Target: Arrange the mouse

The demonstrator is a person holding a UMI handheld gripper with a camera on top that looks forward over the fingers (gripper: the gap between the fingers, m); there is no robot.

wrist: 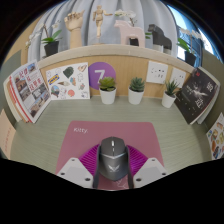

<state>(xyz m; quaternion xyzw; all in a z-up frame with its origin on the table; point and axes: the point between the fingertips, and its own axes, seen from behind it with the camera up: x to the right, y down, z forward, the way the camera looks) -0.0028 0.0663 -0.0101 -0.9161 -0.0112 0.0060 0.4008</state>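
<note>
One grey mouse [112, 160] sits between my gripper [112, 172] fingers, resting on a pink mouse mat [100, 137]. I see both fingers [78, 170] close against the mouse's sides, though I cannot tell whether they actually press on it. Beyond the mouse, past the mat's far edge, two small potted plants [107, 90] stand along the back wall. Left of the plants, a purple card with a 7 [97, 76] leans among other pictures.
</note>
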